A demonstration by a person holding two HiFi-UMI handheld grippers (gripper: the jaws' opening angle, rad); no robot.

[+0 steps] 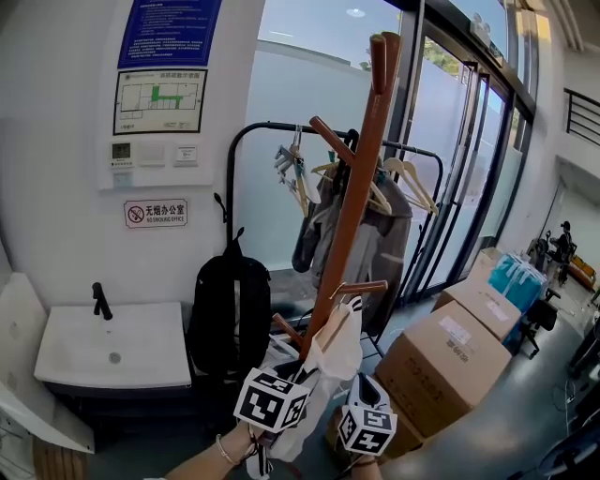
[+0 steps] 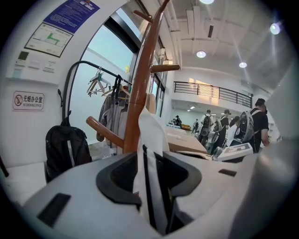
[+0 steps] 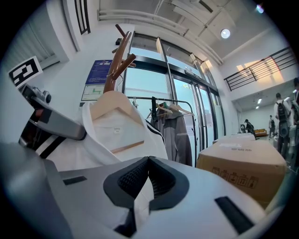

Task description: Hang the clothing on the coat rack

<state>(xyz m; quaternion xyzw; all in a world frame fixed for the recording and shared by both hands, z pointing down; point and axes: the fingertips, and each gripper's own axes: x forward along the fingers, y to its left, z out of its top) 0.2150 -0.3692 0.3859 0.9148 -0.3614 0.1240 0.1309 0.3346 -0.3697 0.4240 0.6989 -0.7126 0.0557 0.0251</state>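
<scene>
white garment (image 1: 336,356), long axis approx. vert., neck up

The grey floor (image 1: 530,408) carries two cardboard boxes (image 1: 441,361), side by side at the right. A wooden coat rack (image 1: 354,187) rises in the middle, its foot hidden, with a black clothes rail (image 1: 272,124) behind. A white shirt (image 1: 333,361) on a hanger sits against the rack's lower peg.

a small sign (image 1: 156,213) on the white wall (image 1: 56,169) reads 无烟办公室 over "no smoking office", next to a crossed-out cigarette symbol. the blue notice (image 1: 169,28) and the floor plan (image 1: 159,100) above it carry print too small to read, as does the label (image 1: 457,330) on a cardboard box (image 1: 441,370).
</scene>
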